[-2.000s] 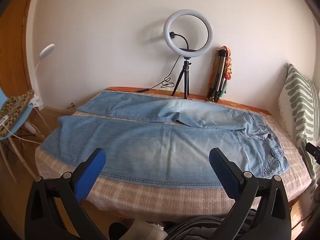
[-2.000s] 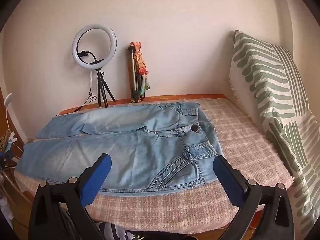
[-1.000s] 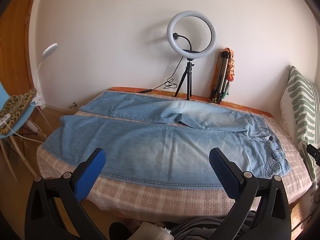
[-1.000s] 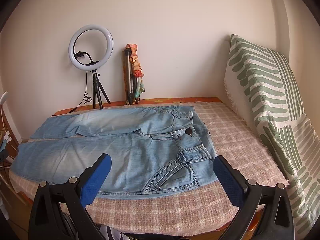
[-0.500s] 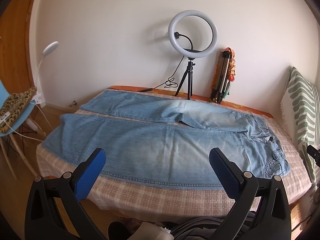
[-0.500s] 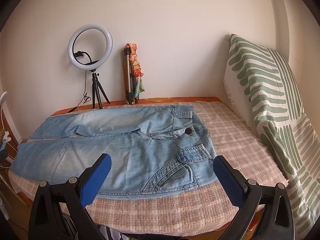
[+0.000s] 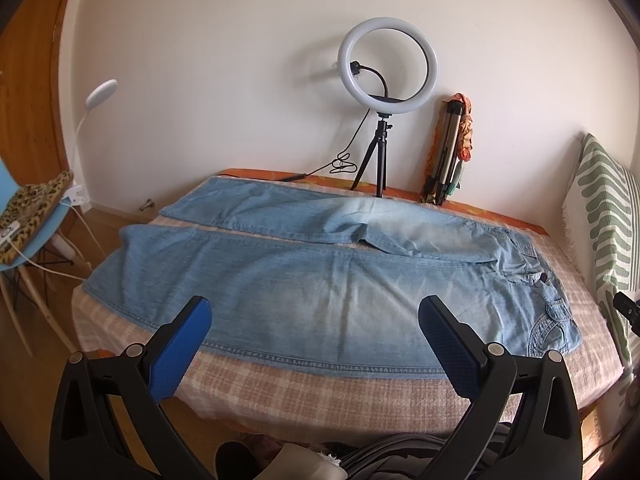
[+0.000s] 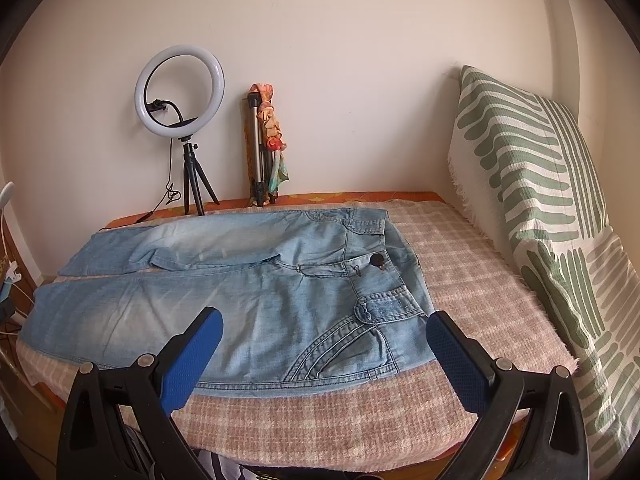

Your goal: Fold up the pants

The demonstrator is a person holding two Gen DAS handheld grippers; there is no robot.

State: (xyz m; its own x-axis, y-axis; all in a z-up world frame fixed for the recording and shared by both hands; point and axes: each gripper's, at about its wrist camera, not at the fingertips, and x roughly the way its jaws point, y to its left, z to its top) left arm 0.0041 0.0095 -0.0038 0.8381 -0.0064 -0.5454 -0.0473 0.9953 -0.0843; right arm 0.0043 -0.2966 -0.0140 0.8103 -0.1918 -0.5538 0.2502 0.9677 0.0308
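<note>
Light blue jeans lie spread flat on a bed, waist to the right, both legs stretched left and slightly apart. In the right wrist view the jeans show their waistband, button and front pocket nearest me. My left gripper is open, held in front of the bed's near edge, level with the near leg, touching nothing. My right gripper is open too, hovering before the waist and pocket end, nothing between its blue pads.
The bed has a pink checked blanket. A ring light on a tripod and a folded tripod stand against the back wall. A green-patterned pillow leans at the right. A blue chair stands left.
Both grippers have drifted only slightly; the views shifted a little over the two seconds. The jeans lie as before, and both grippers stay open.
</note>
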